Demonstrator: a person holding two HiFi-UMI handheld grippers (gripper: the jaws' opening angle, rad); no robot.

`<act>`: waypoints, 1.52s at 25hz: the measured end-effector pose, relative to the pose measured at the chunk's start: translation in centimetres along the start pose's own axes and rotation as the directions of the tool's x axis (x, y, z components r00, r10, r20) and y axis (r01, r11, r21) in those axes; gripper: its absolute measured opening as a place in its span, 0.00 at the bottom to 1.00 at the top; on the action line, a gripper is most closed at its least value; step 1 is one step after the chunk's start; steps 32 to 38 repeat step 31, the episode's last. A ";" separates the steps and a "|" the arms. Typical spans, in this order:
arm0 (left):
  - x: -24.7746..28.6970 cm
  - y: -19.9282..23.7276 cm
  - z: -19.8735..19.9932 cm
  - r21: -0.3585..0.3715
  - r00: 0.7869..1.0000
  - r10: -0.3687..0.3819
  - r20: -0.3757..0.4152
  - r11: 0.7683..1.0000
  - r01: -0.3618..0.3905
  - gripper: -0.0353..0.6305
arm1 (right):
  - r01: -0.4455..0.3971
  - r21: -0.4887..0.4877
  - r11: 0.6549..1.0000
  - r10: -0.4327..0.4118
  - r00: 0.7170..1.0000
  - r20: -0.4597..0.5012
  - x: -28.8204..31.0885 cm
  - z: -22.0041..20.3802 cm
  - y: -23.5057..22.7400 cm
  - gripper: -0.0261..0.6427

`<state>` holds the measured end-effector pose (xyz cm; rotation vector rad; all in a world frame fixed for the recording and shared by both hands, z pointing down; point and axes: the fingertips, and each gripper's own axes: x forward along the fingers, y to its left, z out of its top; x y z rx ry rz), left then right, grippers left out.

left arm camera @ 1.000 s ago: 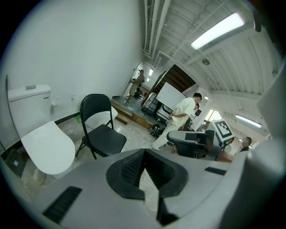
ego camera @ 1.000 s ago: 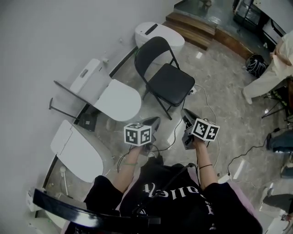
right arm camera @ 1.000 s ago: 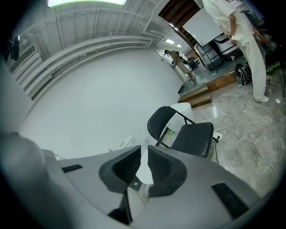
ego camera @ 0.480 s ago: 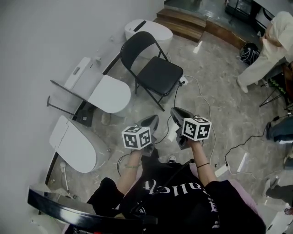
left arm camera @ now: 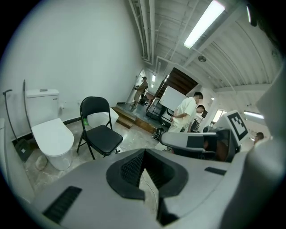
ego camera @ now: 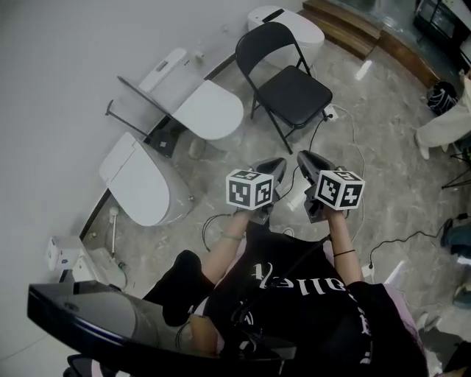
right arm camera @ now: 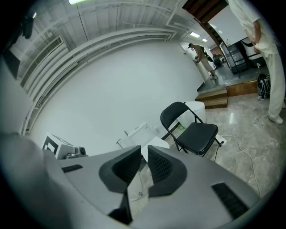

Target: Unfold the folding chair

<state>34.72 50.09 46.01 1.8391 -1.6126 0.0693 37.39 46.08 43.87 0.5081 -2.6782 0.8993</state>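
The black folding chair (ego camera: 298, 94) stands unfolded on the marble floor, seat down and backrest up, on all its legs. It also shows in the left gripper view (left arm camera: 102, 136) and the right gripper view (right arm camera: 199, 133). Both grippers hang side by side in front of me, well short of the chair and touching nothing. My left gripper (ego camera: 274, 169) is shut, its pads meeting with nothing between them (left arm camera: 144, 154). My right gripper (ego camera: 306, 160) stands with a narrow gap between its pads, and that gap is empty (right arm camera: 144, 152).
White toilets line the wall: one (ego camera: 210, 110) left of the chair, another (ego camera: 143, 180) nearer, a third (ego camera: 283, 18) behind the chair. Cables (ego camera: 324, 140) trail over the floor by the chair's legs. A person in light clothes (ego camera: 441, 121) stands at the right.
Both grippers have drawn back from the chair together, so more floor lies between them and it. The chair itself has not changed. The jaws kept their positions.
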 end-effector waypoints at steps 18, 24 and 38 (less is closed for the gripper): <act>-1.9 3.2 -0.3 -0.057 0.999 0.043 0.026 0.998 -0.041 0.06 | -0.024 -0.026 0.999 0.023 0.999 -0.041 2.3 -1.2 1.7 0.12; -1.2 2.9 -0.4 -0.055 0.999 0.037 0.019 0.998 -0.036 0.06 | -0.016 -0.021 1.000 0.015 0.999 -0.045 2.0 -1.3 0.9 0.12; -1.0 3.3 -0.6 -0.062 0.999 0.038 0.010 0.997 -0.037 0.06 | -0.006 -0.010 1.000 0.005 0.999 -0.050 2.2 -1.5 0.4 0.12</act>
